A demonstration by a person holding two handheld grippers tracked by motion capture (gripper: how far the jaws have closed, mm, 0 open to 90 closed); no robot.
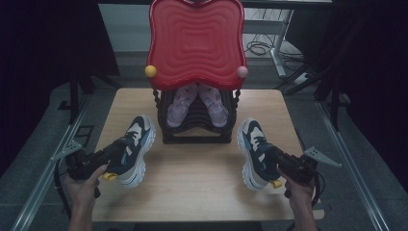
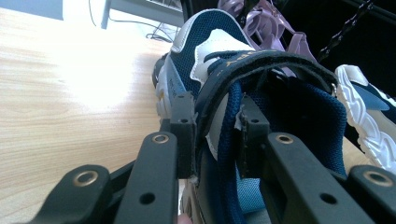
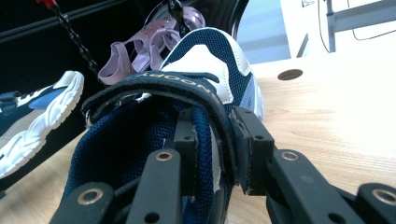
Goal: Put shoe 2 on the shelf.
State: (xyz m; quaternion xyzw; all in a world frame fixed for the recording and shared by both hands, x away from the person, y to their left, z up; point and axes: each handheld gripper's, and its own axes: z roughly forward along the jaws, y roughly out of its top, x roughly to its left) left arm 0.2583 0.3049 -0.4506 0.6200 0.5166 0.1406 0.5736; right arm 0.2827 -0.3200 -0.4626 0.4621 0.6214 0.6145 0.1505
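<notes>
While both of the person's hands come up from the bottom edge of the high view, each holds a gripper clamped on a shoe; the left gripper (image 1: 117, 146), at lower left of the frame, has its jaws pinched on the collar and strap of the left navy-and-white sneaker (image 1: 135, 148), which lies on the wooden table (image 1: 192, 183) left of centre, toe pointing up the frame; the right gripper (image 1: 278, 155), at lower right, is closed the same way on the strap edge of the right sneaker (image 1: 253, 150); between the two, at upper centre, stands a black rack (image 1: 197, 132) with a pair of lilac sandals (image 1: 197, 103) inside it, under a red wavy tray (image 1: 196, 41) tipped upright.
</notes>
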